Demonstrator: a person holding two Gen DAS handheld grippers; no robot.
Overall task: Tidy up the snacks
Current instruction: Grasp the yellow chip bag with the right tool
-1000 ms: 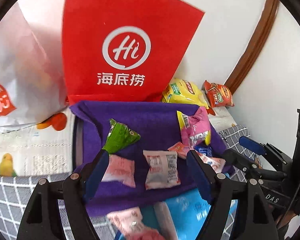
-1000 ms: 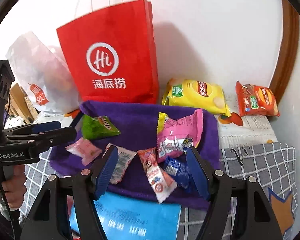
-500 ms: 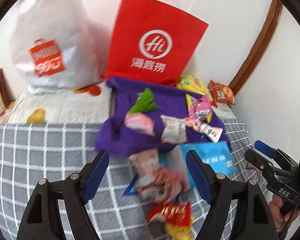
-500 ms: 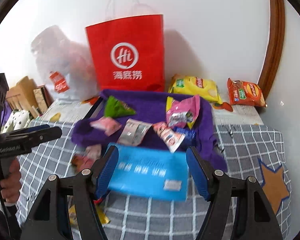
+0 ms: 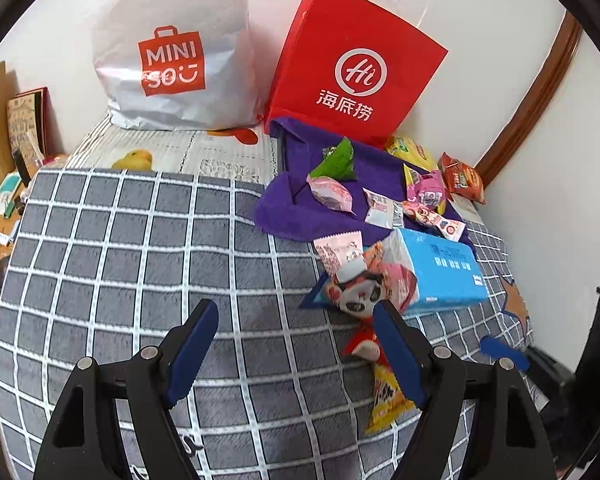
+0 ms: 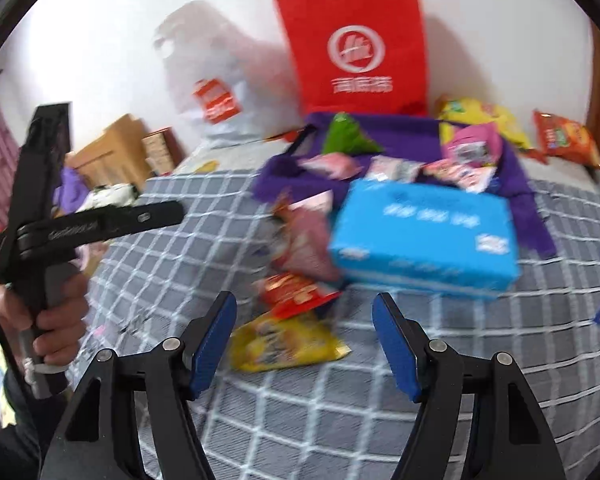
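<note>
We're pulling both hand-held grippers, left (image 5: 295, 344) & right (image 6: 304, 332), back from the purple cloth (image 5: 295, 208); both open, empty. Snacks (image 5: 352, 280) still scattered on cloth & checked blanket (image 5: 139, 264) w/ blue box (image 5: 440, 272); nothing sorted yet.

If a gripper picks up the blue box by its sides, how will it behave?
The blue box looks like a soft-wrapped tissue pack, so probably light and squashy. Its glossy film may slip. Snack packets lean against it, so lifting would likely shift them.
</note>
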